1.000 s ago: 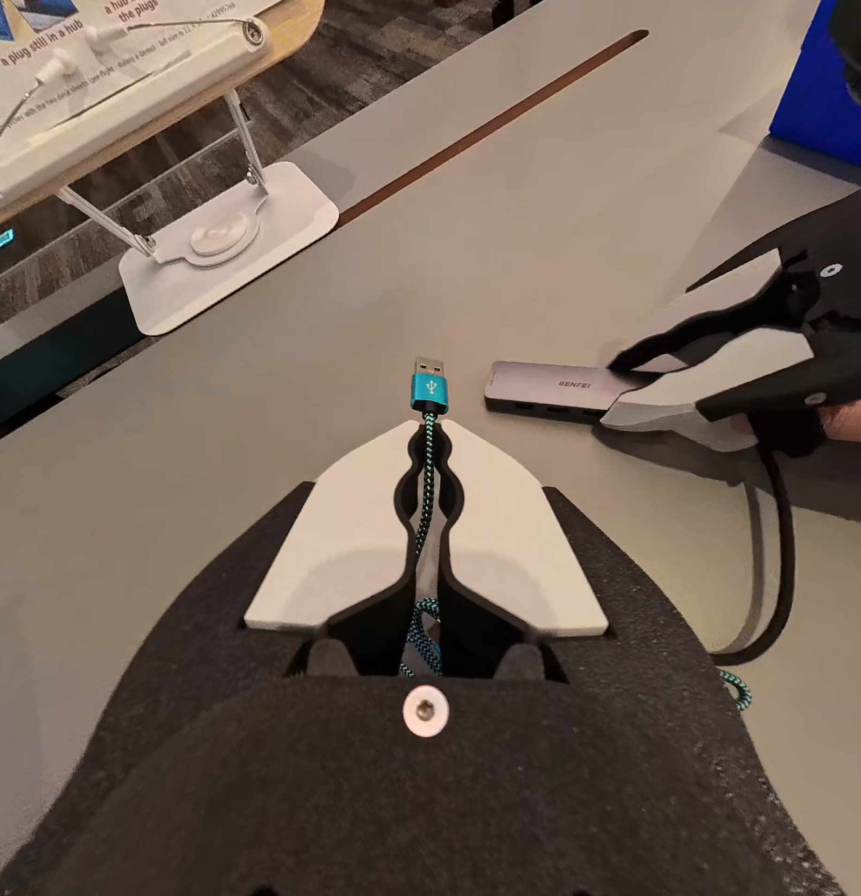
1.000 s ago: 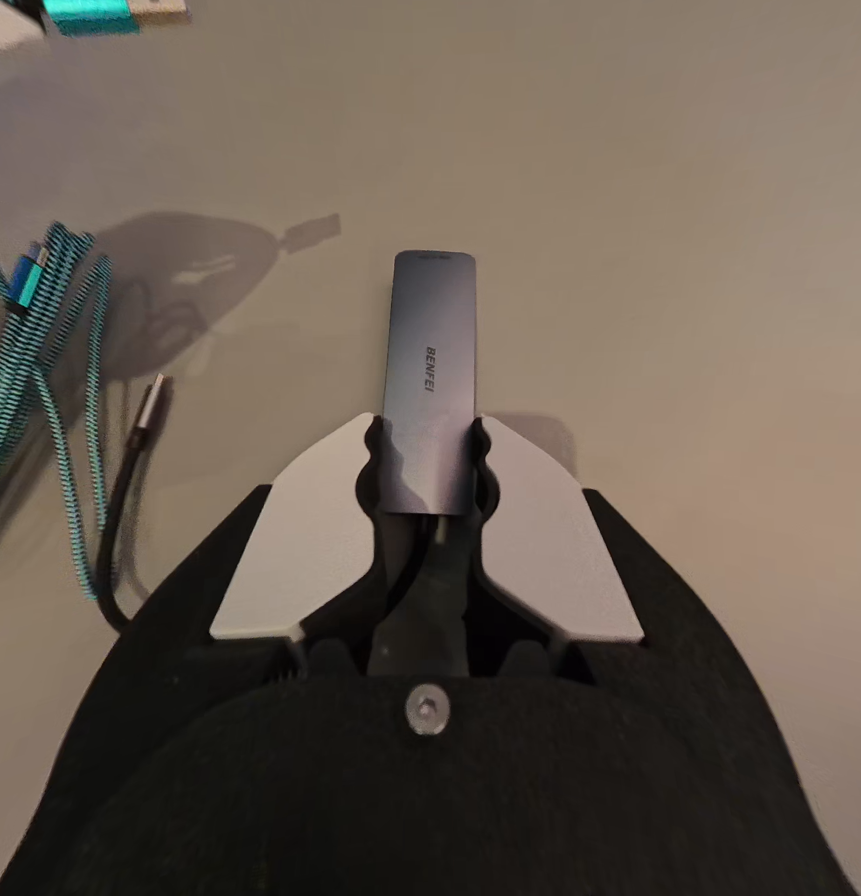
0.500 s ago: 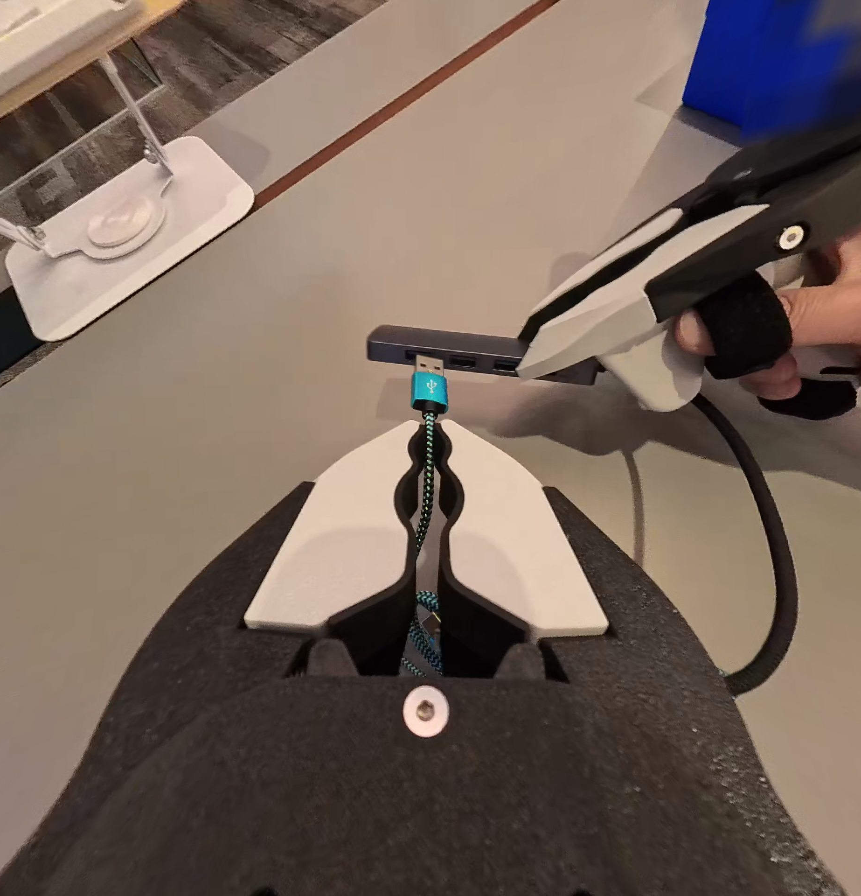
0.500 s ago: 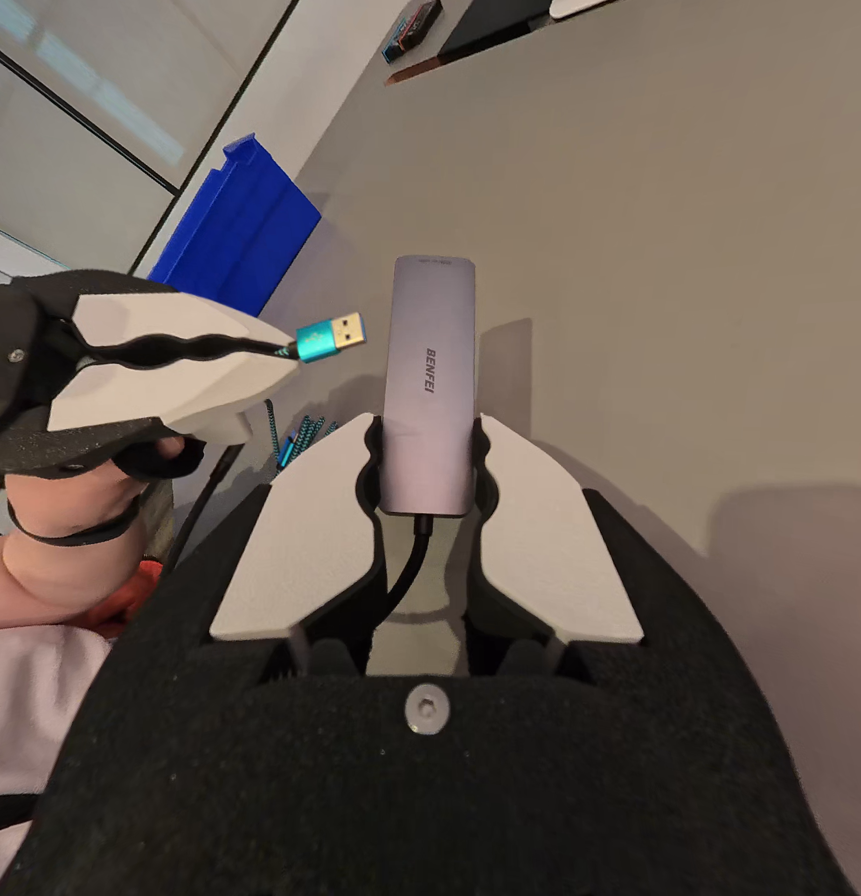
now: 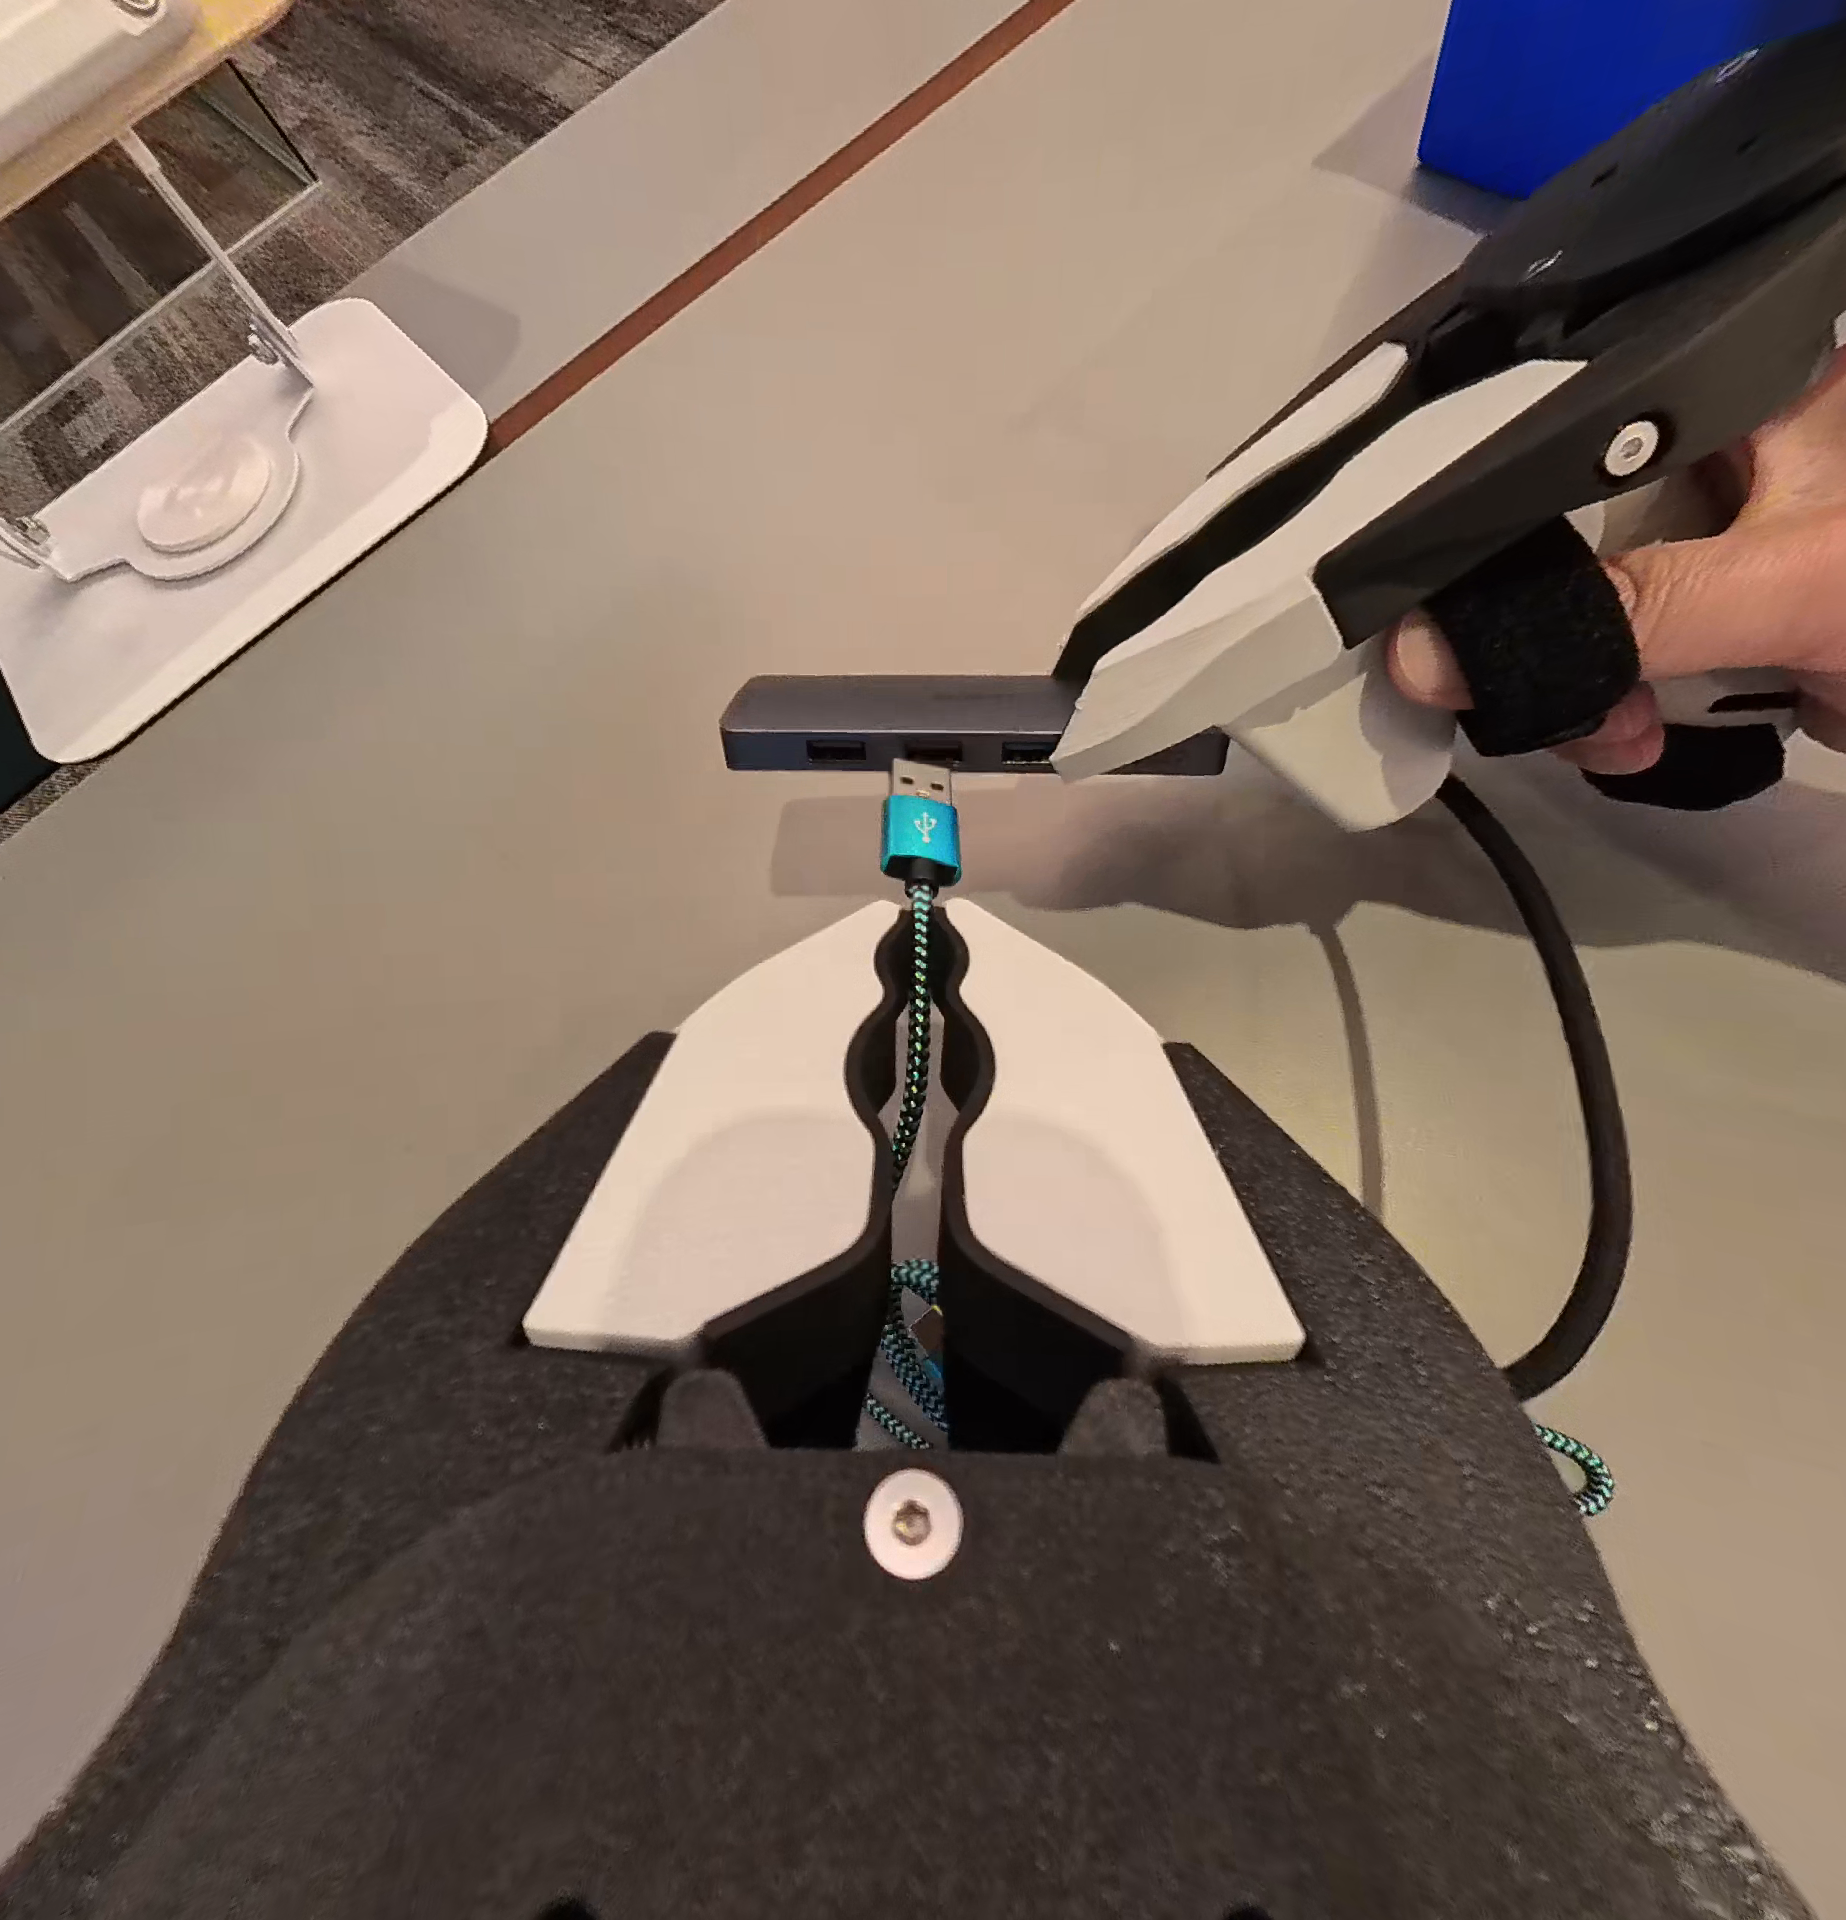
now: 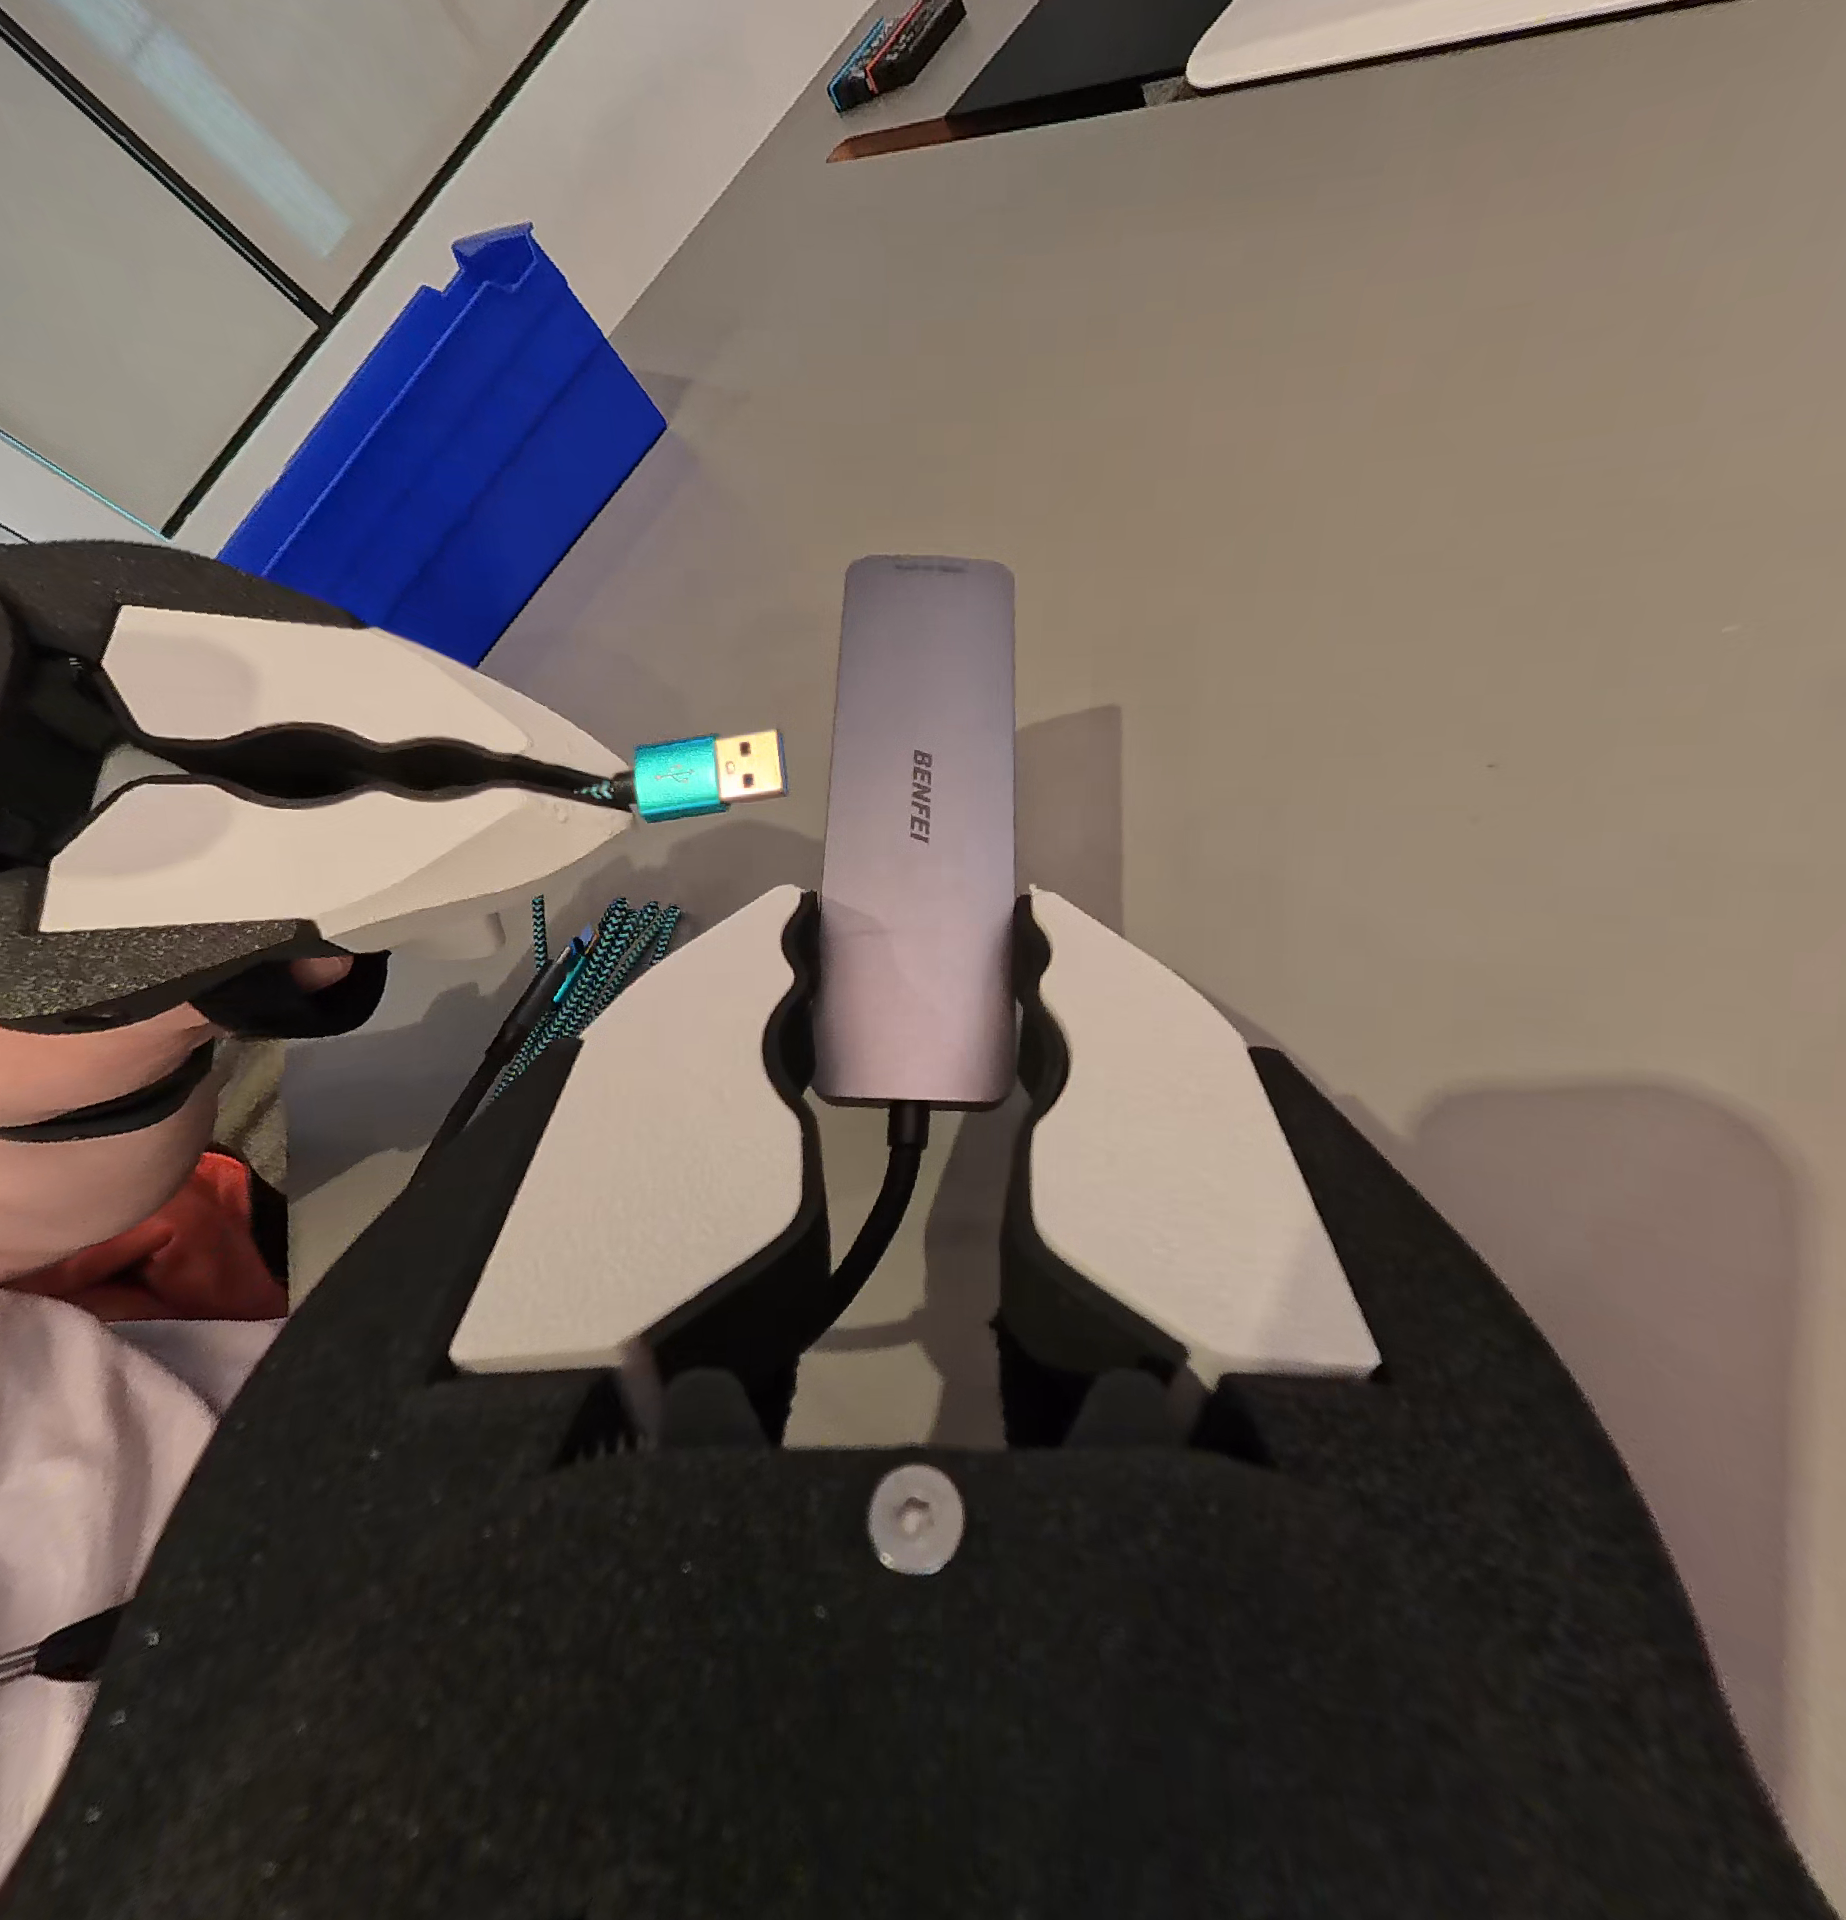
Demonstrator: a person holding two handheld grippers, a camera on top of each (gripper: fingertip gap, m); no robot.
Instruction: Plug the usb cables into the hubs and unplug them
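The grey USB hub (image 6: 919, 831) is held above the grey table (image 6: 1418, 623), clamped by its cabled end between the white fingers of the right gripper (image 6: 917, 914), so that most of its length projects forward beyond the fingertips. In the left wrist view the hub (image 5: 898, 717) is seen edge-on, with three ports showing along the side that faces the left gripper (image 5: 919, 909). A teal-shelled USB plug (image 5: 921, 821) is presented to the middle port, its metal tip at the port's mouth; whether it has entered cannot be told from that view, while in the right wrist view the plug (image 6: 706, 779) appears just beside the hub's edge with a narrow gap. The plug is carried by its teal-and-black braided cable (image 5: 914, 1039), which is pinched in the nearly closed fingers of the left gripper just behind the shell. A thick black cable (image 5: 1584, 1039) is seen running from the hub's held end down in a loop to the table. More braided cable (image 6: 597, 966) lies on the table below the grippers. A blue bin (image 6: 451, 436) stands at the table's far side, and a white stand base (image 5: 223, 520) rests near its edge.
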